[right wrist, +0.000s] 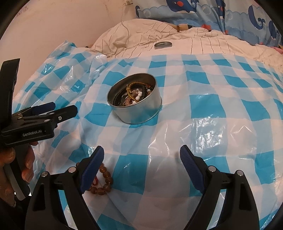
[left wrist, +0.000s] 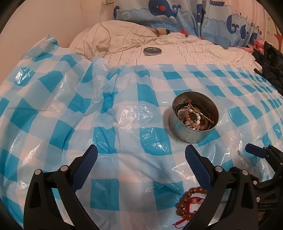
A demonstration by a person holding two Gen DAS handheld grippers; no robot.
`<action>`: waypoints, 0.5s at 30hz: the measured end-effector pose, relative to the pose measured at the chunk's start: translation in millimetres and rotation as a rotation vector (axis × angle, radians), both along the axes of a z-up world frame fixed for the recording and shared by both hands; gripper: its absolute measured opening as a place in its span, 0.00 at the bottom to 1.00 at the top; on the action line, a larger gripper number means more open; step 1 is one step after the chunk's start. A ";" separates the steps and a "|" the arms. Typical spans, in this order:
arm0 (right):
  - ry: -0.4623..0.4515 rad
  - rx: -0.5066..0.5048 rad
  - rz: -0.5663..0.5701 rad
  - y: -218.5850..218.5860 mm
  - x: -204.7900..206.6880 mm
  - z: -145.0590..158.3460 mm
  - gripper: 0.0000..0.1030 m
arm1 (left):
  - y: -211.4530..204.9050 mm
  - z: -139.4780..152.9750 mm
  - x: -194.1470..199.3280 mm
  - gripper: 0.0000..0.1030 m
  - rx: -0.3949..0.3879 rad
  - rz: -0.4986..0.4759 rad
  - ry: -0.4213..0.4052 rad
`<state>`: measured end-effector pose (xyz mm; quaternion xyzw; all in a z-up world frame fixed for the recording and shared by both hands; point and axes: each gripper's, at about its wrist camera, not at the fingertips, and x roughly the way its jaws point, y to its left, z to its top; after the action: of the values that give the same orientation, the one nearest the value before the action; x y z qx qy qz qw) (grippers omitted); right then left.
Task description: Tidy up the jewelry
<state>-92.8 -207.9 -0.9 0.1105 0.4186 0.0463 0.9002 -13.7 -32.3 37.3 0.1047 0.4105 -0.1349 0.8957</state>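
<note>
Most of the sorting looks done to me: the round metal tin sits open near the middle of the blue-and-white checked plastic sheet, already holding a tangle of bead strands, a gold chain and dark bands. What I judge is left lies at the near edge of the sheet: 1 brown bead bracelet with a red cord caught in it, lying loose on the plastic. After that, the tin's lid, which rests well apart on the rumpled cream quilt beyond the sheet's far edge, would still need to go on.

My right gripper is spread wide with nothing between its jaws; the bracelet lies just beside and partly under its left finger. My left gripper is equally wide and empty, hovering over bare checks, the bracelet close to its right finger. My hand shows around the left gripper's handle.

The sheet is thin, crinkled and glossy, draped over a soft bed, so things may slide. Behind are a whale-print pillow and a plain pale wall.
</note>
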 end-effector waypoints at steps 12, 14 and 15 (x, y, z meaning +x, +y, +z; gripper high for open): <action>0.015 -0.006 0.005 2.8 0.5 -4.7 0.84 | 1.5 0.8 -0.3 0.92 0.006 0.003 -0.006; 0.016 -0.005 0.006 3.1 1.0 -5.1 0.84 | 1.1 0.6 -0.5 0.92 0.009 0.002 -0.007; 0.017 -0.006 0.008 3.3 0.8 -5.1 0.84 | 1.8 1.0 -0.3 0.92 0.010 0.003 -0.007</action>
<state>-92.0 -204.6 -6.0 0.1068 0.4266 0.0476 0.8968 -14.0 -30.5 38.2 0.1091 0.4082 -0.1313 0.8968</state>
